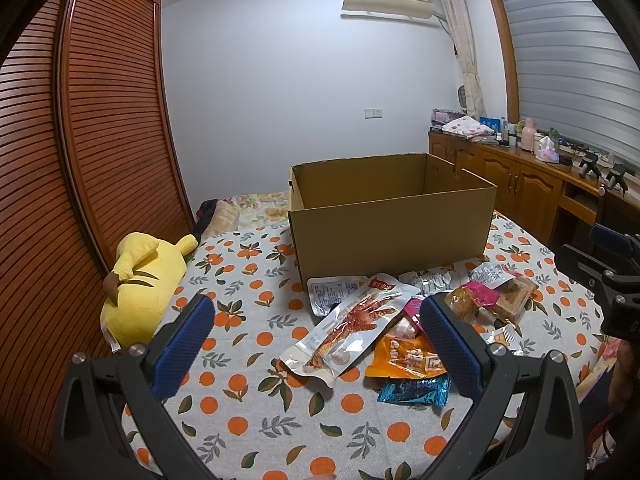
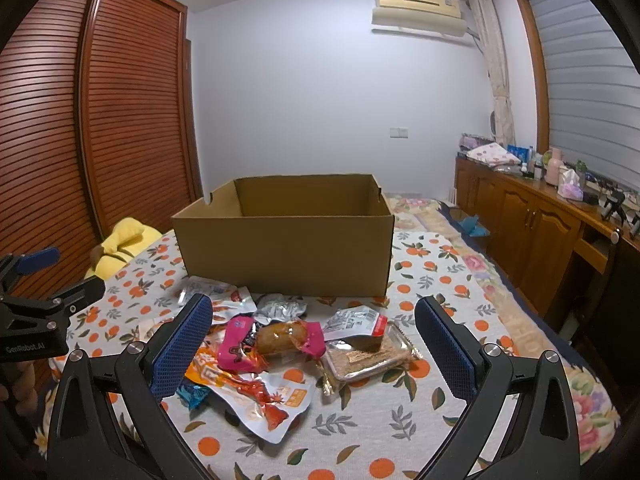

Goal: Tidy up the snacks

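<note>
The left gripper [image 1: 316,334] hung above the orange-print sheet [image 1: 248,412] with its 2 blue-padded fingers [image 1: 182,346] spread wide and nothing between them. Just past its fingertips lay a long clear packet with a red claw print [image 1: 352,328]; nearer its right finger sat an orange packet [image 1: 404,360] and a small blue wrapper [image 1: 414,392].

The right gripper [image 2: 314,338] was likewise wide apart and empty. Between its fingers, a little beyond the tips, lay a pink-wrapped bun [image 2: 276,340] touching a clear tray of brown wafers [image 2: 370,356], with silver packets [image 2: 280,308] behind them.

Past the whole heap of snacks stood an open cardboard box [image 2: 288,252], upright; its floor could not be seen from either view. Left of the left gripper's left finger lay a yellow plush toy [image 1: 140,276], beside the slatted wardrobe [image 1: 92,140].
</note>
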